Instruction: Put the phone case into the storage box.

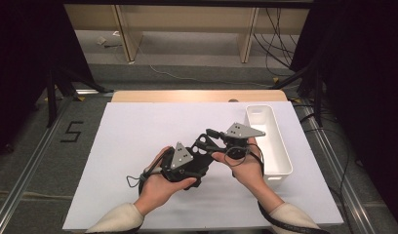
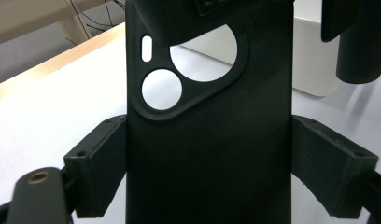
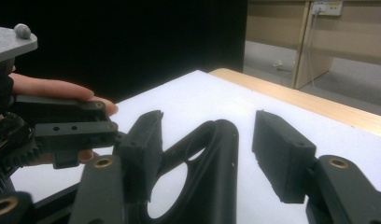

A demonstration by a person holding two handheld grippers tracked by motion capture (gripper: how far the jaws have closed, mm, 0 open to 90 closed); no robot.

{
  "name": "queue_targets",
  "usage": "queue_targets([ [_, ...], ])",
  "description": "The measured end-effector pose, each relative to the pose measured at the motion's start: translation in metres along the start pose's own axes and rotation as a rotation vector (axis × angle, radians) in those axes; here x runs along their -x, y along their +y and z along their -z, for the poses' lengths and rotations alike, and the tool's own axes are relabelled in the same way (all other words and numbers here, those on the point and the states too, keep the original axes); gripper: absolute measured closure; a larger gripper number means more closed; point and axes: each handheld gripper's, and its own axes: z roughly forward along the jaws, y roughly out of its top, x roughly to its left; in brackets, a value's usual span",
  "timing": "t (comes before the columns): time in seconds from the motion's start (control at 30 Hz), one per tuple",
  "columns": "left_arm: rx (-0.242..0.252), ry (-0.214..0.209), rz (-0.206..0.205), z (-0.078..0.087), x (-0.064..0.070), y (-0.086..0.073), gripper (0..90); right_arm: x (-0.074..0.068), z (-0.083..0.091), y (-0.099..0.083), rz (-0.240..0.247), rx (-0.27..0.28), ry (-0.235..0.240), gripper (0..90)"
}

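A black phone case with round camera cut-outs stands between the jaws of my left gripper, which press on both of its long sides. In the high view both hands hold the grippers together over the middle of the white sheet, the left gripper meeting the right gripper. In the right gripper view the case's camera end lies between the spread jaws of my right gripper. The left jaw is close against the case and the right jaw stands apart from it.
A white rectangular bin stands at the right of the white sheet, close to my right hand. A wooden table edge runs along the far side. Cables lie on the floor beyond.
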Motion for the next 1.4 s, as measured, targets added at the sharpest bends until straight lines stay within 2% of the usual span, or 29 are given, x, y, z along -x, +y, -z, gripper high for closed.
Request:
queue_targets([
  [0.27, -0.002, 0.0, 0.008, 0.0, 0.001, 0.0, 15.6, 0.0, -0.002, -0.001, -0.005, -0.015, 0.005, 50.7],
  [0.6, -0.005, 0.005, -0.006, 0.0, 0.0, 0.0, 15.5, 0.001, -0.002, -0.002, -0.026, -0.032, 0.021, 58.2],
  [0.73, -0.007, 0.001, -0.007, 0.0, 0.001, -0.001, 15.5, 0.002, -0.001, -0.002, -0.049, -0.033, 0.031, 61.4],
  [0.9, -0.009, 0.001, -0.013, -0.002, 0.004, -0.002, 15.4, 0.002, 0.001, -0.001, -0.072, -0.022, 0.052, 70.4],
  [0.97, -0.014, 0.005, -0.019, -0.003, 0.004, -0.003, 15.3, -0.001, 0.002, 0.001, -0.083, -0.024, 0.063, 73.8],
  [1.03, -0.006, 0.02, -0.029, -0.005, 0.005, -0.003, 14.7, -0.004, 0.003, 0.003, -0.12, -0.013, 0.083, 77.0],
  [1.13, 0.003, 0.025, -0.045, -0.005, 0.003, -0.002, 14.0, -0.009, 0.003, 0.006, -0.129, -0.017, 0.089, 77.7],
  [1.17, -0.01, 0.038, -0.069, -0.004, 0.001, -0.002, 15.5, -0.01, 0.003, 0.006, -0.13, -0.015, 0.089, 77.9],
  [1.2, -0.004, 0.039, -0.08, -0.004, -0.001, -0.003, 26.7, -0.011, 0.004, 0.007, -0.116, -0.027, 0.092, 78.1],
  [1.23, -0.002, 0.014, -0.052, -0.004, -0.002, -0.003, 26.1, -0.011, 0.004, 0.008, -0.106, -0.024, 0.085, 78.1],
  [1.27, 0.0, -0.009, -0.03, -0.003, -0.004, -0.004, 24.2, -0.01, 0.004, 0.008, -0.117, -0.02, 0.096, 78.1],
  [1.4, 0.007, -0.032, -0.039, 0.0, -0.009, -0.004, 27.9, -0.007, 0.007, 0.011, -0.088, -0.031, 0.114, 78.1],
])
